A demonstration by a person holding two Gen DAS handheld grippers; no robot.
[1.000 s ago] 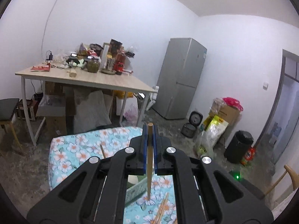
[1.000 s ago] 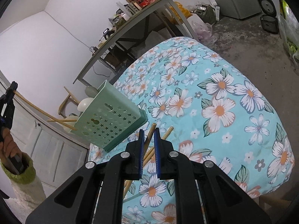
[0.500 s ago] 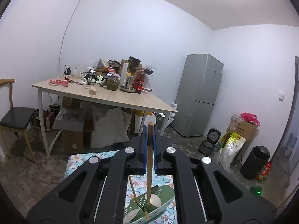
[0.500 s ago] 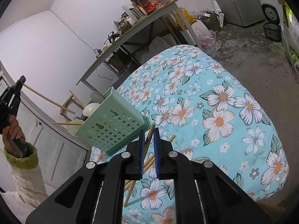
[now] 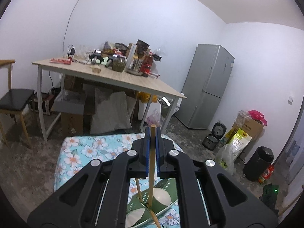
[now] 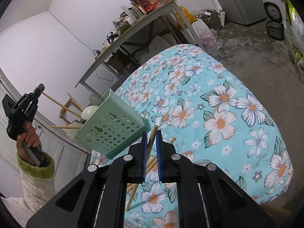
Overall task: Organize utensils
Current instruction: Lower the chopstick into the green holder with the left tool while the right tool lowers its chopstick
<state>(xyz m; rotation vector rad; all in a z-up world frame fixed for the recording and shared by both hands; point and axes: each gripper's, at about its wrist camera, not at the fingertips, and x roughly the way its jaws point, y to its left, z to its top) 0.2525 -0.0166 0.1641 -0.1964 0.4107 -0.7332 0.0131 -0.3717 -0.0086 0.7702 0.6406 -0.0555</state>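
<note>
Our two black handheld grippers

Our right gripper (image 6: 151, 138) has blue pads and silver screws, like our left gripper (image 5: 151, 138); our sleeve (image 6: 37, 178) is fuzzy white, cuffed green.

Home kitchen-storage room: fridge (image 5: 208, 87), rice cooker (image 5: 214, 135), cluttered wooden table (image 5: 114, 76), bare concrete floor (image 5: 28, 161).

My left gripper (image 5: 151, 142) came down toward the green basket (image 6: 112, 125), and the chopstick (image 5: 151, 163) pinched in it sank until its lower end sat among the spoons inside. Seen from my right side, the left hand (image 6: 28, 136) dropped and drew nearer the basket. More of the flowered cloth (image 5: 91, 148) came into view.
</note>
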